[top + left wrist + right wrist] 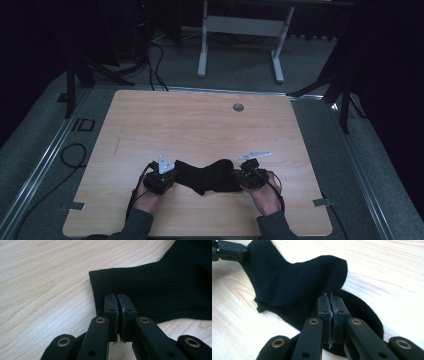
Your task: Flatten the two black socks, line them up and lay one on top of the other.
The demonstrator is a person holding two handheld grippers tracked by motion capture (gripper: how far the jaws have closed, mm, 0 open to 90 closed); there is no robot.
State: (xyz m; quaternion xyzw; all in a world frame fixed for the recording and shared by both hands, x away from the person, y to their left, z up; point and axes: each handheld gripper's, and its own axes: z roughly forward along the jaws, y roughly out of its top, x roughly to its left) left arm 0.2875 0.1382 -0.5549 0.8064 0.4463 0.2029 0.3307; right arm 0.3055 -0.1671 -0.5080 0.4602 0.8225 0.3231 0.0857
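Down near the front edge of the tabletop (200, 120), about midway along it, a black sock (207, 177) lies stretched between two handheld tools. At its ribbed cuff the left gripper (117, 297) has its jaws pressed together on the fabric's edge. At the opposite end the right gripper (329, 296) pinches a raised fold of the sock, jaws closed tight. Each is held by a hand: left hand (148, 199), right hand (266, 196).
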